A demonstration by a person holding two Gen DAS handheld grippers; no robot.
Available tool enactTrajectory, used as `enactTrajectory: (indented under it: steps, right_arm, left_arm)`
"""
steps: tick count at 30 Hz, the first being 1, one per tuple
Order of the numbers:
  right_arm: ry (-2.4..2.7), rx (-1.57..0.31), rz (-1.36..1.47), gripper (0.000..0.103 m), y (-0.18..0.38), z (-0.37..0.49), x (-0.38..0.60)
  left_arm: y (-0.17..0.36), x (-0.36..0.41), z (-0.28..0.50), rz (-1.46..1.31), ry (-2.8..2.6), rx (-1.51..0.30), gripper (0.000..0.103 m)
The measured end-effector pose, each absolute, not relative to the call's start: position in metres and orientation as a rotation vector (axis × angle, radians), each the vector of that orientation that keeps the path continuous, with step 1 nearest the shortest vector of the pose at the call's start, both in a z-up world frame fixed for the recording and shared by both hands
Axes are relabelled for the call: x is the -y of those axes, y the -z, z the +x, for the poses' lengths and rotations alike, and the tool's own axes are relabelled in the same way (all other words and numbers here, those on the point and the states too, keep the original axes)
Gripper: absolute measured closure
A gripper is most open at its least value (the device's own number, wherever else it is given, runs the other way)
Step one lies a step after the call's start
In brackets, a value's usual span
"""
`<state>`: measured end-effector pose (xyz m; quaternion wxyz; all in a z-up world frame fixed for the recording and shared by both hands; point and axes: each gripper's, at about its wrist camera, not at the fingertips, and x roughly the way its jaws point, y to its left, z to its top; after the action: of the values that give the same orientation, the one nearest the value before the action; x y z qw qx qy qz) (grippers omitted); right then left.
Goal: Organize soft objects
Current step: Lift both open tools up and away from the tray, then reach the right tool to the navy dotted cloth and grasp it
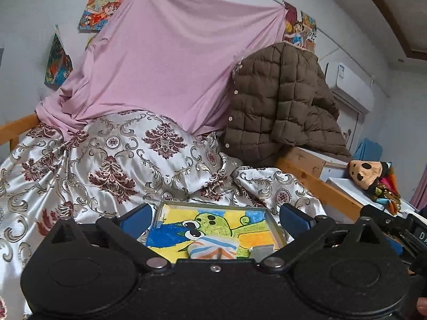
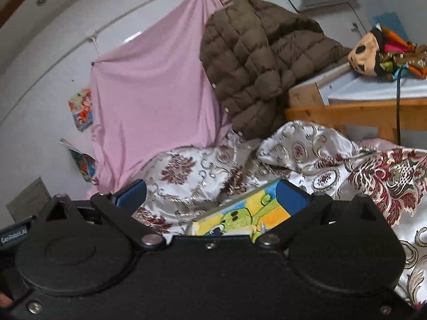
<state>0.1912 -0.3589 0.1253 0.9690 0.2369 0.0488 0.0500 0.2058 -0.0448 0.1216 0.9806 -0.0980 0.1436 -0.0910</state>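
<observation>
Both tools sitting nearest the lens: left tool (image 1: 213,217) spreading wide, nothing between the blue pads; right tool (image 2: 212,197) likewise standing fully apart and pinching nothing. Neither one is touching any fabric.

Largest to smallest, what is lying ahead:
- satin damask quilt (image 1: 106,160) bunching in loose heaps over the whole bed, unfolded.
- pink sheet (image 1: 165,61) hanging from a line along the wall, its lower edge draping onto the quilt.
- brown quilted jacket (image 1: 280,106) slumping over the wooden bed frame (image 1: 315,184) at the head end, against the sheet.
- metal tray (image 1: 275,229) with a cartoon drawing lying on the quilt just ahead of the left tool.
- plush toy (image 1: 365,172) resting on a white box beyond the frame, well apart from both tools.
- small striped cloth (image 1: 213,248) sitting balled inside the tray, low between the left tool's pads but untouched.

Step, judging: looking like a pause between grasps, hands free, next soft item not yet picked. Next move probably calling for choosing one piece (the striped cloth being nearest), dipping a tool down and closing on a fold.

Hard to make out: the tool bodies are blocking the tray's near edge and anything below it; right view is showing only a tilted slice of the tray, the striped cloth hidden there. What the pink sheet is covering cannot be told. A colourful heap beside the plush toy is staying unclear.
</observation>
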Motion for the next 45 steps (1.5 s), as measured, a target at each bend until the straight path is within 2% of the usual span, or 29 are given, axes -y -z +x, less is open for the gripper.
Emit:
enactTrajectory:
  steps: [20,32,39,45]
  right_arm:
    - [0.004,-0.062,0.371,0.0,-0.109,0.078,0.319]
    - [0.135,-0.213,0.256,0.0,-0.087,0.041,0.291]
    - [0.191,-0.292,0.225,0.0,-0.075,0.046,0.283]
    - [0.213,-0.412,0.192,0.0,-0.06,0.064,0.275]
  left_arm:
    - [-0.069,0.008,0.101,-0.081,0.153,-0.3,0.001]
    - [-0.035,0.002,0.084,-0.026,0.182,-0.416,0.001]
    - [-0.008,-0.01,0.093,-0.079,0.176,-0.576,0.001]
    - [0.0,-0.014,0.101,-0.079,0.138,-0.64,0.001]
